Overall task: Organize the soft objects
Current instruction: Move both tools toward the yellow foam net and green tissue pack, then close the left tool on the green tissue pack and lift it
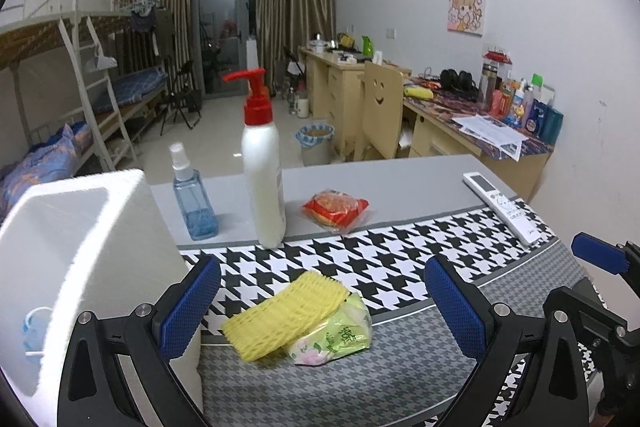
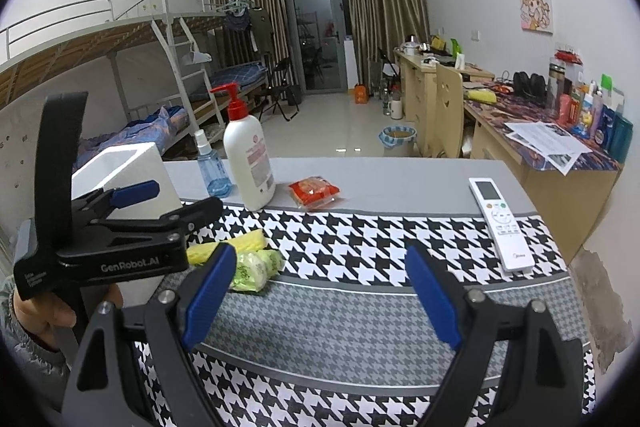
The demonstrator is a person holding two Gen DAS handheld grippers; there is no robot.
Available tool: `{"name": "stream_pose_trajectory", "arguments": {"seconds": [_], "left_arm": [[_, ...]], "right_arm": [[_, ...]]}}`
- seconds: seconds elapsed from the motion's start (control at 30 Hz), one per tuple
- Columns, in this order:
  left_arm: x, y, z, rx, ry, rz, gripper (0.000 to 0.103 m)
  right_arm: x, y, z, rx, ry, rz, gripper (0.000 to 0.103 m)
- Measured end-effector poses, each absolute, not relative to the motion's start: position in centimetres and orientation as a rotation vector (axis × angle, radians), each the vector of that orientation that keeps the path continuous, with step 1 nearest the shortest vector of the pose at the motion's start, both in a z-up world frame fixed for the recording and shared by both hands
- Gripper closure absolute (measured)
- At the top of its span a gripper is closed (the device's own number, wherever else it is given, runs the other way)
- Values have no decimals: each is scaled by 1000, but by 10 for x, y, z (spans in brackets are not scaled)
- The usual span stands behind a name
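A yellow foam net sleeve (image 1: pixel 282 315) lies on the patterned cloth, leaning on a green tissue pack (image 1: pixel 334 333). My left gripper (image 1: pixel 320 303) is open, its blue pads on either side of them and a little short of them. A red snack packet (image 1: pixel 336 209) lies further back on the grey table. A white box (image 1: pixel 76 267) stands at the left. In the right wrist view the sleeve (image 2: pixel 228 245), the pack (image 2: pixel 254 269), the packet (image 2: pixel 314 191) and the box (image 2: pixel 128 175) show. My right gripper (image 2: pixel 320 291) is open and empty over the cloth.
A white pump bottle (image 1: pixel 262 171) and a blue spray bottle (image 1: pixel 194 201) stand behind the cloth. A white remote (image 1: pixel 504 207) lies at the right edge. The left gripper's body (image 2: pixel 104 223) shows at the left in the right wrist view.
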State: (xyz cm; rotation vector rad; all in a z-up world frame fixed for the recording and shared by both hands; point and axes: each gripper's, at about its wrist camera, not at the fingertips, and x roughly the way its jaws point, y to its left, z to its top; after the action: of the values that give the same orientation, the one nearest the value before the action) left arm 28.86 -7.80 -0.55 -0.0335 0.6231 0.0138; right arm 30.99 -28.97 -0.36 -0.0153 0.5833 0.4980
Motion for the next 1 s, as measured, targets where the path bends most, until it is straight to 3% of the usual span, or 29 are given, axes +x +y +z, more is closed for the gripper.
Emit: {"name": "stream_pose_trajectory", "arguments": {"seconds": [0.5, 0.9, 1.0], "left_arm": [[315, -70, -33, -54, 698, 73, 3], [332, -62, -57, -90, 794, 74, 27], [335, -61, -62, -97, 813, 70, 28]], "right_arm": [[316, -277, -18, -62, 629, 518, 14], [320, -263, -29, -87, 672, 565, 14], [321, -262, -31, -92, 679, 567, 14]]}}
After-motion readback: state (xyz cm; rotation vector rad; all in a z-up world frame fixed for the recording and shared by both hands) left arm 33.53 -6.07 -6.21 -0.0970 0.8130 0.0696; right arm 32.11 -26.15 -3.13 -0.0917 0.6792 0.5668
